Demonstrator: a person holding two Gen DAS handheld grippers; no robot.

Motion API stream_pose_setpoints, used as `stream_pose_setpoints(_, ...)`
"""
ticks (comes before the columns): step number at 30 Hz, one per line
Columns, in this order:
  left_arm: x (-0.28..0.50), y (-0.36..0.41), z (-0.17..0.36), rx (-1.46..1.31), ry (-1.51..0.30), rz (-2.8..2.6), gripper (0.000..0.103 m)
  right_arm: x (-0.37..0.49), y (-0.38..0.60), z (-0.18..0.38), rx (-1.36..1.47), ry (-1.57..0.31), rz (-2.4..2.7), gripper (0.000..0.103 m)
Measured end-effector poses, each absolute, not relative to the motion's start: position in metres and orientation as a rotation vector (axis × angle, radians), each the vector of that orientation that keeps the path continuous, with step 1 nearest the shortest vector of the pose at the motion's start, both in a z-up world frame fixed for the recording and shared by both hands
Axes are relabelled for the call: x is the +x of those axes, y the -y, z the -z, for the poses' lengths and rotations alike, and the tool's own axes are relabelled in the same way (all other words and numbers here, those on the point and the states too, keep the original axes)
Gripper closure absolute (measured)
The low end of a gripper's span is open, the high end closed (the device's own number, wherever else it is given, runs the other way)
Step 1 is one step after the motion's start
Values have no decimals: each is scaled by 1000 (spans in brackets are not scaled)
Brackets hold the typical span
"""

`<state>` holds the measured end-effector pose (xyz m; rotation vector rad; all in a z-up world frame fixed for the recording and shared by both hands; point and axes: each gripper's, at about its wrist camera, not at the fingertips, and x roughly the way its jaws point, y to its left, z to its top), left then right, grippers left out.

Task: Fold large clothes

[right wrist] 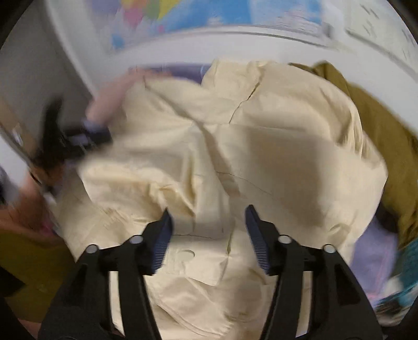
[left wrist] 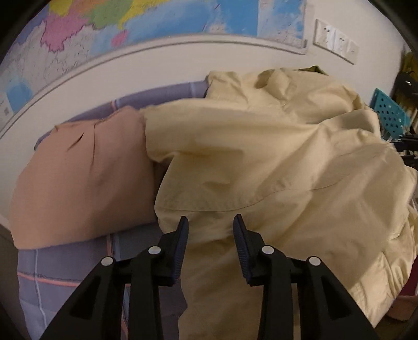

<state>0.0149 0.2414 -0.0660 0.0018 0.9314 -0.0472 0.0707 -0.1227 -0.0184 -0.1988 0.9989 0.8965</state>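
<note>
Left wrist view: left gripper jaws spread over cream garment, nothing pinched. Right gripper likewise spread. Pinch one hem layer only, clear of the bed.

Garment pale cream-yellow, plain, no print. Pillow beside it peach-tan, plain. Sheet lavender-grey with a check of pink and white lines. Wall white. Map on it mostly blue, with pink, green, yellow and orange patches. Crate teal with dark round holes. Olive cloth plain olive-brown. Both grippers black, pads dark blue and ribbed, 2 white round caps on each side.
</note>
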Motion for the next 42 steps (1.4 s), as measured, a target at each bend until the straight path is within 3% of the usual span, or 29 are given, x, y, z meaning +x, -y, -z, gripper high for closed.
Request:
stream_pose_setpoints(1, 15, -245, 65, -9, -932, 49, 67, 69, 134, 20, -124, -975, -905, 25)
stream_pose_setpoints(3, 14, -249, 54, 1, -902, 35, 57, 57, 157, 27, -42, -959, -924, 25)
stream_pose_setpoints(5, 15, -249, 45, 26, -866, 32, 40, 47, 163, 35, -1, -959, -938, 24)
stream_pose_setpoints(6, 15, -250, 45, 40, -860, 32, 39, 38, 162, 45, 11, -974, -958, 25)
stream_pose_setpoints(8, 26, -245, 49, 77, -885, 29, 39, 35, 152, 55, -15, -972, -930, 33)
stream_pose_setpoints(9, 31, -244, 52, 84, -900, 20, 40, 35, 150, 59, -26, -978, -923, 53)
stream_pose_setpoints(11, 43, -243, 64, 114, -931, -22, 56, 38, 143, 61, -26, -989, -926, 74)
stream_pose_setpoints(12, 44, -242, 67, 130, -920, -42, 59, 38, 143, 56, -40, -971, -930, 94)
stream_pose_setpoints(14, 42, -246, 67, 138, -883, -63, 69, 40, 150, 30, -66, -912, -939, 96)
stream_pose_setpoints(16, 39, -254, 67, 117, -873, -71, 71, 47, 166, 1, -94, -847, -885, 96)
stream_pose_setpoints(20, 36, -254, 71, 129, -865, -126, 68, 72, 181, -21, -160, -829, -729, 102)
stream_pose_setpoints(23, 34, -249, 69, 130, -860, -151, 65, 92, 180, 6, -199, -923, -627, 102)
stream_pose_setpoints(26, 25, -240, 58, 116, -815, -95, 65, 93, 183, 24, -129, -942, -627, 88)
stream_pose_setpoints(28, 20, -230, 52, 144, -779, -63, 62, 80, 183, 22, -52, -898, -717, 43)
stream_pose_setpoints(29, 18, -226, 50, 154, -766, -44, 59, 74, 181, 21, -41, -882, -745, 38)
stream_pose_setpoints(33, 23, -208, 48, 149, -762, 45, 57, 73, 152, 46, -135, -936, -738, 39)
stream_pose_setpoints(35, 31, -202, 58, 161, -797, 32, 57, 78, 148, 62, -131, -984, -737, 65)
stream_pose_setpoints(36, 37, -201, 67, 162, -826, 19, 57, 79, 144, 65, -139, -980, -736, 84)
stream_pose_setpoints(37, 40, -202, 72, 153, -843, 13, 56, 77, 143, 63, -164, -959, -724, 95)
stream_pose_setpoints(42, 47, -237, 82, -29, -835, 9, 56, 83, 139, 24, -138, -798, -705, 98)
